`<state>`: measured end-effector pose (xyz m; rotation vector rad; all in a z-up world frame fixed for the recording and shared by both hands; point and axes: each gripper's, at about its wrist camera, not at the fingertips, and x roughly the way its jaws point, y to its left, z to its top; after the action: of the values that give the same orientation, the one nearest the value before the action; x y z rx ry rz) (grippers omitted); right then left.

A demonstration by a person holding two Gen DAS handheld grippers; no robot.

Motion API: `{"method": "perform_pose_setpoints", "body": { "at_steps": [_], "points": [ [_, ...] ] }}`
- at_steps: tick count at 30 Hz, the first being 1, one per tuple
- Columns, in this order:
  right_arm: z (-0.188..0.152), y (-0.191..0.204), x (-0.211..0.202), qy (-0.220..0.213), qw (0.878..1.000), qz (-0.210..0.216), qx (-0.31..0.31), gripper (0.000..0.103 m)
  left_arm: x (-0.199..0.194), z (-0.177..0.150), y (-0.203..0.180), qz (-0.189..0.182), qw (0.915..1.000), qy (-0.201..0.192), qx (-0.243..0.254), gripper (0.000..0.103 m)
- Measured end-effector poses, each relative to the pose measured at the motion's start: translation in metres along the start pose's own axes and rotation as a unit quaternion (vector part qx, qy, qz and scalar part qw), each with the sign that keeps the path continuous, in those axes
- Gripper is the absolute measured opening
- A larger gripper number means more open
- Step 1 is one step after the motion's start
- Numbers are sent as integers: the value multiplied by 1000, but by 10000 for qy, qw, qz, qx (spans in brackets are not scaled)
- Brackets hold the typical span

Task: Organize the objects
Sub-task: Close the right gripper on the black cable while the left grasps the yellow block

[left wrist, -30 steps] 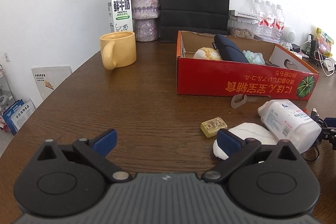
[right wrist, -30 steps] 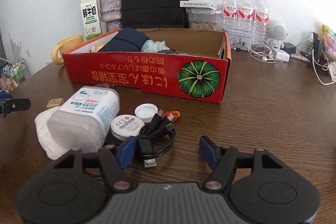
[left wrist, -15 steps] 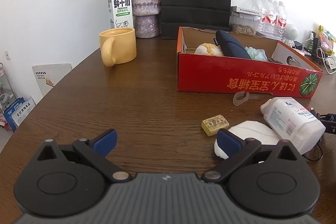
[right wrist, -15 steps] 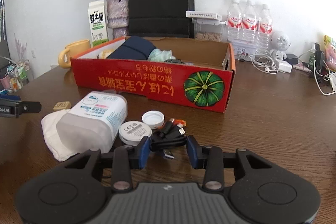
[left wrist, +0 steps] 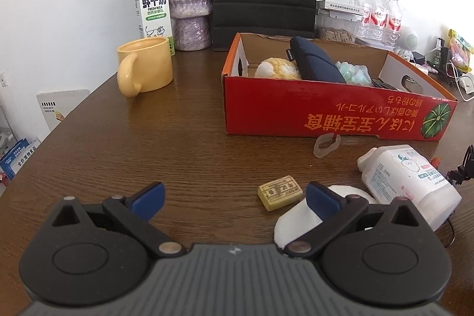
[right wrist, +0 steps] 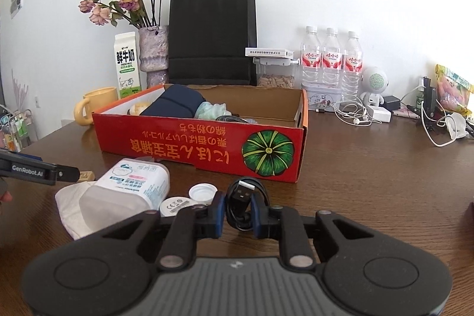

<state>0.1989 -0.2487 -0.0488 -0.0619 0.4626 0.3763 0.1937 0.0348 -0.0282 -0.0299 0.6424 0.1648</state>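
black cable point(right wrist: 241, 205), coiled with its usb plug poking up, sits pinched between the blue pads of the right gripper point(right wrist: 238, 213), whose jaws have just been closing and now press on the bundle from both sides. the red cardboard box point(right wrist: 207, 150), already holding a dark pouch point(right wrist: 174, 104) and a few soft items, stands just ahead of that gripper across the brown wooden table point(right wrist: 370, 182). the step in hand looks like the pick-up of the cable, the grasp made but the coil seemingly not yet lifted clear of the table. to the left of the right gripper lie a white bottle cap point(right wrist: 201, 193), a round white disc point(right wrist: 174, 205) and a white plastic bottle point(right wrist: 130, 191) on its side over a white cloth point(right wrist: 71, 203). the left gripper point(left wrist: 234, 197) hovers low with its jaws wide apart and nothing between them, a small yellow block point(left wrist: 280, 192) just ahead and to its right. the next move likely calls for a lift high enough to clear the near wall of the box, then a release inside; loose loops of cable could snag on that wall.
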Motion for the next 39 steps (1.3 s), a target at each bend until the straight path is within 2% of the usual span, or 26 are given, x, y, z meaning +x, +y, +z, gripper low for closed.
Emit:
{"method": "perform_pose_setpoints", "body": {
  "at_steps": [11,12,14,15,18,22,39],
  "points": [
    [-1,3,-6,-188,9998,-49,-28,17,13,3,-7,31,9998,111,-161,101],
    [-1,3,-7,-210,9998,-53,-32,17,13,3,-8,11,9998,121,-177,91],
    [-1,4,-8,-246,9997,-60,-37,17,15,3,-9,-131,9995,192,-202,64],
    [-1,4,-8,-258,9996,-61,-42,17,14,2,-10,-219,9994,163,-215,37],
    [-1,4,-10,-303,9995,-67,-51,17,11,1,-8,-307,9989,69,-349,36],
    [-1,4,-11,-350,9993,-80,-55,17,9,0,-5,-219,9987,-36,-462,36],
    [-1,8,-18,-607,9979,-216,-114,17,-4,-1,-5,-135,9978,-358,-544,36]
  ]
}}
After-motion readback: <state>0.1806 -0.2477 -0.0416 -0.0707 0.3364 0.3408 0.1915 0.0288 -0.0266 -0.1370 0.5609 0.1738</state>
